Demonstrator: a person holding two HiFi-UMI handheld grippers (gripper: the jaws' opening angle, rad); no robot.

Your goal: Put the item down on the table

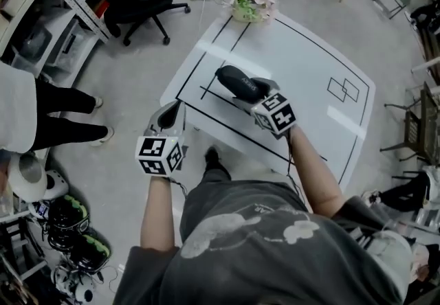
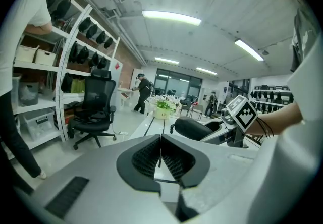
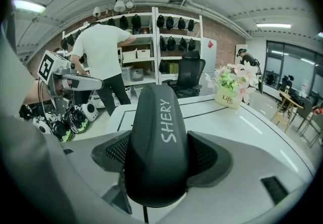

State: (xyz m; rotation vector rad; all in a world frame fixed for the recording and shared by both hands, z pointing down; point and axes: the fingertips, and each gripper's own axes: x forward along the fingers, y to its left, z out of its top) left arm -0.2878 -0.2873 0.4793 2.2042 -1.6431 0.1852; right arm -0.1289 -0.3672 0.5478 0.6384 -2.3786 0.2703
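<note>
The left gripper (image 1: 172, 111) hangs off the near left corner of the white table (image 1: 309, 63), over the floor, its jaws pressed together with nothing between them. To its right, the black case (image 1: 234, 79) lettered SHERY sits over the near left part of the surface, inside the taped black lines. The right gripper (image 1: 251, 91) clamps the case's near end, its jaws spread wide around it. To set the case down well, I would lower it level until its underside meets the surface and only then let the jaws part, so it neither drops nor rolls. The right gripper view shows the lettering and both pads pressing the case's sides, which the head view cannot. The left gripper view shows the case from the side, seemingly just clear of the tabletop. Only the head view places it against the table's edges, well short of the flower pot (image 1: 249, 3) at the far edge.
</note>
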